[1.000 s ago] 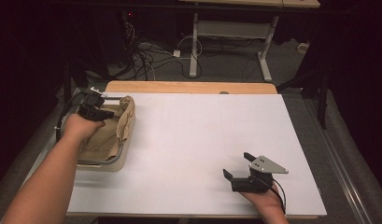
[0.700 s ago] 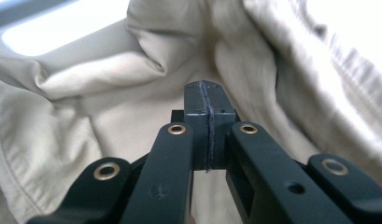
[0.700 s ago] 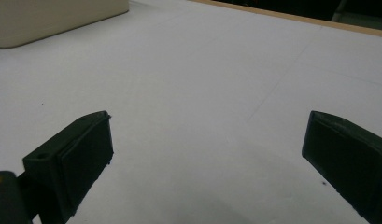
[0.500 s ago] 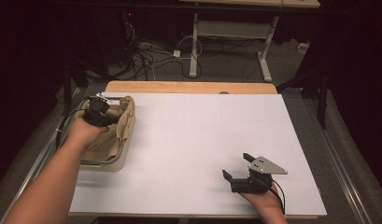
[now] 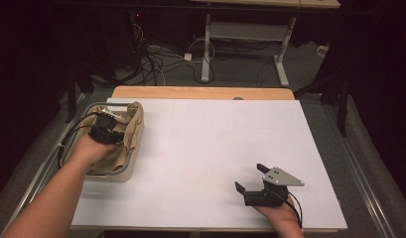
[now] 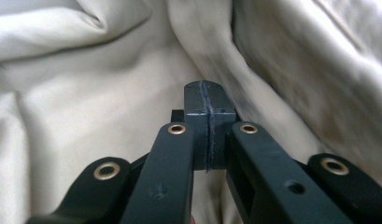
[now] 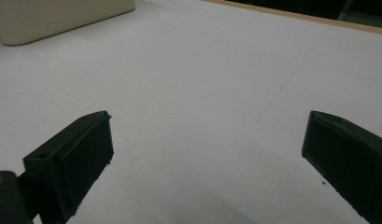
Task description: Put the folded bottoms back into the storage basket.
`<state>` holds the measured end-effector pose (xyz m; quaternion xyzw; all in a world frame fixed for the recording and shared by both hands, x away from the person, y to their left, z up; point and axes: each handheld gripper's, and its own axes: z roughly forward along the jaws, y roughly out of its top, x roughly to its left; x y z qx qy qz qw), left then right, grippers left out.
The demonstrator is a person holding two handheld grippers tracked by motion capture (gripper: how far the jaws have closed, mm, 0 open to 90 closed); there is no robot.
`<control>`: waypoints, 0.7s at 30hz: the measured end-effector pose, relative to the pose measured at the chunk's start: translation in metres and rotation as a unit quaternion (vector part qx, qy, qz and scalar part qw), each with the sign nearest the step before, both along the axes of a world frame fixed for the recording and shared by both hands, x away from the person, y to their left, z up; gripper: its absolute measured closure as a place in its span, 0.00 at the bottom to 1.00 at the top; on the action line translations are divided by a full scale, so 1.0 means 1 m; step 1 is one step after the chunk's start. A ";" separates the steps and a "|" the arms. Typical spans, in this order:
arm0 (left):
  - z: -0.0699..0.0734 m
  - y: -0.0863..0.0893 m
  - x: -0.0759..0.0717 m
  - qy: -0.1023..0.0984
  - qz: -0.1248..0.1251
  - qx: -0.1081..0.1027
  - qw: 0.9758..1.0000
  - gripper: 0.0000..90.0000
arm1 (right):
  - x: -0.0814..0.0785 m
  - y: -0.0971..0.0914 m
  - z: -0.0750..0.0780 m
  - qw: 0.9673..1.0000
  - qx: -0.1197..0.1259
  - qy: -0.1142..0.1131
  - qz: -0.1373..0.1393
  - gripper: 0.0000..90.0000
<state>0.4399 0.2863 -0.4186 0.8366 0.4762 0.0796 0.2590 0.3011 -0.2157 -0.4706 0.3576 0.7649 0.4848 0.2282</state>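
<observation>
Starting at the left of the high view, there's a grey-rimmed bin (image 5: 122, 171) sitting on the left edge of the white table (image 5: 215, 148), and it's stuffed with a beige cloth (image 5: 133, 126) that bunches up over the far rim and right wall. The left gripper (image 5: 105, 130) is down inside that bin, on top of the fabric, with its cable looping out over the left rim. From up there you honestly can't see what its jaws are doing. The left gripper view sorts that out: the two jaws are pressed flat together, pad to pad, with nothing caught between them, and the cloth (image 6: 86, 93) sits right behind the tips in pale folds, with a deeper crease running up the middle and some darker smudgy patches on the right. Moving right, the table is bare white across the middle. Near the front right, the right gripper (image 5: 250, 178) rests low over the tabletop with its grey three-cornered plate on top, well apart from the bin. The right gripper view shows its jaws spread wide over plain table (image 7: 193, 93), holding nothing, plus the bin's cream wall (image 7: 58, 18) off in the top left corner.
</observation>
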 end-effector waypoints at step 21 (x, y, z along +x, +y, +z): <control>0.006 -0.021 -0.010 0.037 -0.027 0.027 0.999 0.97 | 0.000 0.006 -0.003 1.000 -0.006 0.004 0.008 0.03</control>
